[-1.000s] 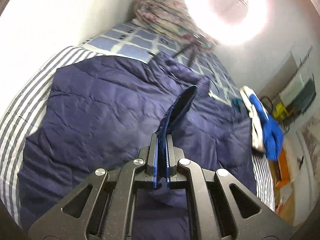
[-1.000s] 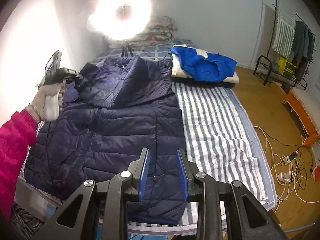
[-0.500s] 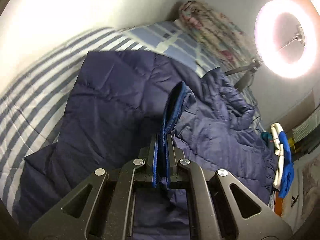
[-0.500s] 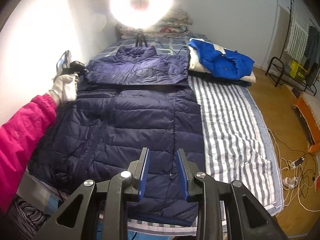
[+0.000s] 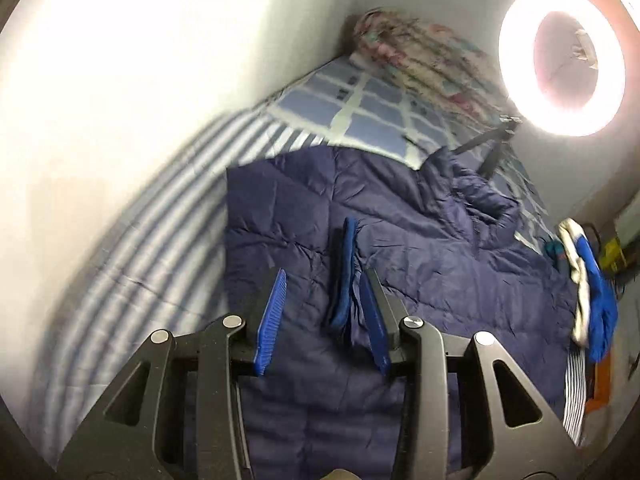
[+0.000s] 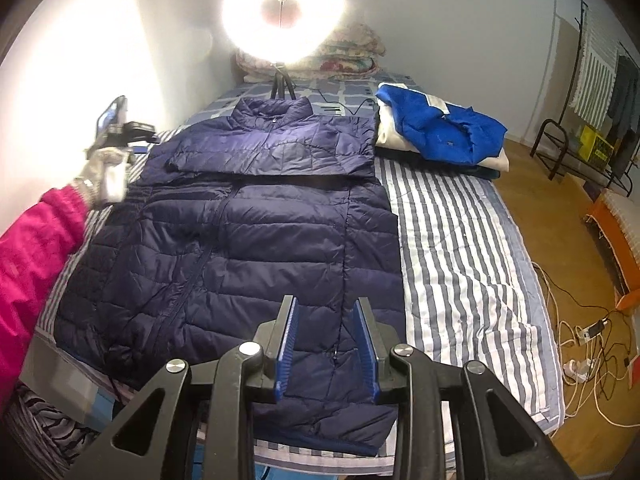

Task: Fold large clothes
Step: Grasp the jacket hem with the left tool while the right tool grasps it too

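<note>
A large navy puffer jacket lies front-up on the striped bed, its sleeves folded across the chest. In the left wrist view the jacket fills the middle. My left gripper is open just above it, and a navy cuff edge with blue lining lies loose between its jaws, not clamped. The left gripper also shows in the right wrist view, at the jacket's left shoulder. My right gripper is open and empty above the jacket's hem.
A folded blue and white jacket lies at the bed's far right. A ring light on a tripod and pillows stand at the head. The white wall borders the bed's left. Cables lie on the floor to the right.
My left gripper has opened and let go of the sleeve cuff, which now lies on the jacket. The sleeve was laid across the chest. The right gripper stayed open above the hem.
</note>
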Demonstrator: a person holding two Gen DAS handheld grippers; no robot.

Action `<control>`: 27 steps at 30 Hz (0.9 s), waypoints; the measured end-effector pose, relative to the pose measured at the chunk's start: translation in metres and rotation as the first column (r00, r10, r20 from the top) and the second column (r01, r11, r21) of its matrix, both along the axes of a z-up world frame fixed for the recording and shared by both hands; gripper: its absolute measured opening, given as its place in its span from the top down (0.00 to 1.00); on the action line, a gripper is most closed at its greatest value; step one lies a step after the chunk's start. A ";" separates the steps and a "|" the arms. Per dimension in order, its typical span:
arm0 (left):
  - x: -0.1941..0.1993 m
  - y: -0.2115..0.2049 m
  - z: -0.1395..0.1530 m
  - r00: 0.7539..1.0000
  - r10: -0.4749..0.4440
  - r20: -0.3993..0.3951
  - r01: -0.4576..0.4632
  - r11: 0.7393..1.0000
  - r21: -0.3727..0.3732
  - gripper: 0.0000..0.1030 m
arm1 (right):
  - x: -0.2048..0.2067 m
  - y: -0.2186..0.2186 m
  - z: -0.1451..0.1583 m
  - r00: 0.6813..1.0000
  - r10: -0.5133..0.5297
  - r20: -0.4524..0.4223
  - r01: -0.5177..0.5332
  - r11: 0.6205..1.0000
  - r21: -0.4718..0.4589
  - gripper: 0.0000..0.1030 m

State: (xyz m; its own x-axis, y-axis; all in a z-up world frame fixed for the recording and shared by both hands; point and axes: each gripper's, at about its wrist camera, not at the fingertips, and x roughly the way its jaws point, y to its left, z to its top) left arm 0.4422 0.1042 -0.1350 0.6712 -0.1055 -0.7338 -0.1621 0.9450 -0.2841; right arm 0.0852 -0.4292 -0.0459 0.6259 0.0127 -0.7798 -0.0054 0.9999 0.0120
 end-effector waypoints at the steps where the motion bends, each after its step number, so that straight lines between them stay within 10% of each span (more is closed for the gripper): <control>1: -0.008 0.001 0.009 1.000 -0.010 0.007 0.010 1.000 0.024 0.59 | -0.002 -0.004 0.000 1.000 -0.005 0.005 0.005 1.000 0.007 0.71; 4: -0.044 0.004 0.037 0.997 -0.071 0.026 0.068 0.991 0.111 0.43 | -0.004 -0.012 0.000 1.000 -0.014 0.013 0.014 1.000 0.013 0.67; 12: -0.166 0.030 0.067 0.987 -0.160 0.003 0.158 0.977 0.145 0.40 | -0.017 -0.022 -0.006 0.998 0.023 0.065 -0.023 1.000 -0.002 0.29; 27: -0.313 0.091 -0.050 0.959 -0.099 -0.266 0.061 0.987 -0.147 0.39 | -0.010 -0.072 -0.065 0.999 0.018 -0.034 -0.014 0.993 0.116 0.23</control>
